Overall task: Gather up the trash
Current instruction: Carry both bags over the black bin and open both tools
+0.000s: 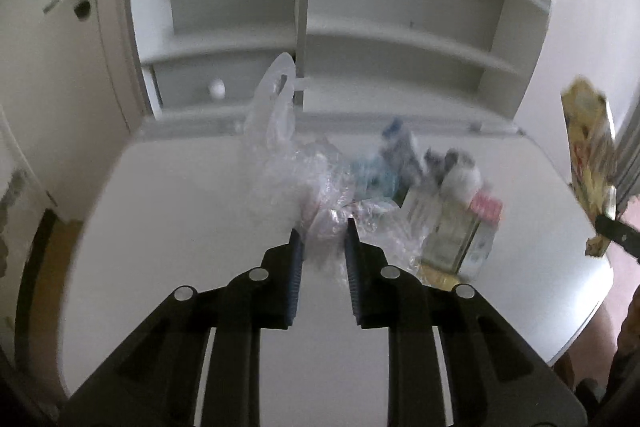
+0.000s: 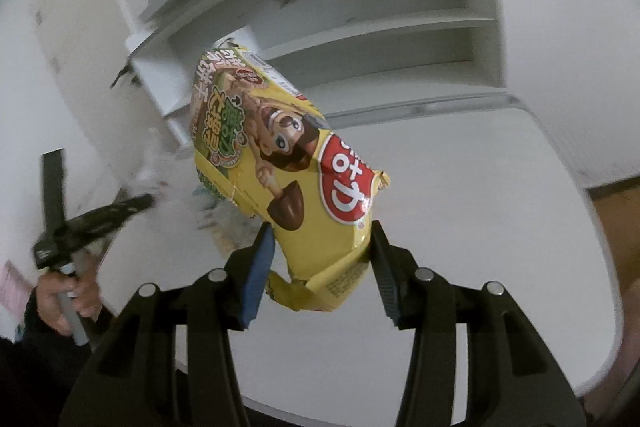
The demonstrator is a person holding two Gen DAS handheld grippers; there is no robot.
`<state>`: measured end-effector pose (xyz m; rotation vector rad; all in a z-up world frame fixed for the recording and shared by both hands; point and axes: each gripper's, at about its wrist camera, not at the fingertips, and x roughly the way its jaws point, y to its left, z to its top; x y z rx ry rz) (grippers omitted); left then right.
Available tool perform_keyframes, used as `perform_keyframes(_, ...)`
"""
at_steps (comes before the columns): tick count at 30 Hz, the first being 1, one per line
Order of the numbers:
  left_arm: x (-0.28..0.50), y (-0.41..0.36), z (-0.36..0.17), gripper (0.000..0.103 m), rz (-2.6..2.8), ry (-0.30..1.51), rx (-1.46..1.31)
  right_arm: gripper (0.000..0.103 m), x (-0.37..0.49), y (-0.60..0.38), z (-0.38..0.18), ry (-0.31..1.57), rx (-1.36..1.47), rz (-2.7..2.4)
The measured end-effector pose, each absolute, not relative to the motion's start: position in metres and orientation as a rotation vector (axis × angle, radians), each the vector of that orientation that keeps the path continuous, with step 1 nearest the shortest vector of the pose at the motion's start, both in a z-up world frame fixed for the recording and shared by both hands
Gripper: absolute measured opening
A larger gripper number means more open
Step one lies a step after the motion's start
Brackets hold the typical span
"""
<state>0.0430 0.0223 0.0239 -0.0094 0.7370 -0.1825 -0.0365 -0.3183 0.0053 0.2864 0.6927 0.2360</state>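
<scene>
Our right hand-held gripper [image 2: 322,241] grasps a yellow snack box [image 2: 288,163], lifted clear above the white tabletop [image 2: 480,227]. Our left hand-held gripper [image 1: 323,237] pinches a clear plastic bag [image 1: 280,147] standing on the tabletop, with crumpled wrappers and small cartons [image 1: 452,227] piled just beside it, below white shelves [image 1: 360,39].

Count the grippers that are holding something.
2. The left gripper pinches the clear bag on the table; the right gripper holds the yellow snack box in the air.
</scene>
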Motion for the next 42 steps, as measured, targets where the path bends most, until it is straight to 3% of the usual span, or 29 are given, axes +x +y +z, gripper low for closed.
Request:
perform_keyframes(6,0.029,-0.048,0.054,0.019,-0.345,0.659,0.061,0.047,-0.088,-0.403,-0.006,0.661,0.349,-0.042)
perform_keyframes(13,-0.011,-0.228,0.046,0.019,-0.748,0.642,0.171,0.047,-0.191,-0.510,-0.047,0.703,0.457,-0.465)
perform_keyframes(18,-0.064,-0.355,0.009,0.019,-1.009,0.658,0.237,0.047,-0.265,-0.570,-0.090,0.772,0.566,-0.714)
perform_keyframes(25,-0.140,-0.496,-0.112,0.019,-1.267,0.867,0.378,0.047,-0.327,-0.634,-0.161,0.885,0.770,-0.888)
perform_keyframes(32,-0.144,-0.551,-0.237,0.019,-1.218,1.106,0.464,0.048,-0.331,-0.658,-0.215,0.991,0.917,-0.898)
perform_keyframes(42,-0.145,-0.561,-0.274,0.020,-1.215,1.214,0.435,0.049,-0.319,-0.662,-0.225,1.025,0.918,-0.854)
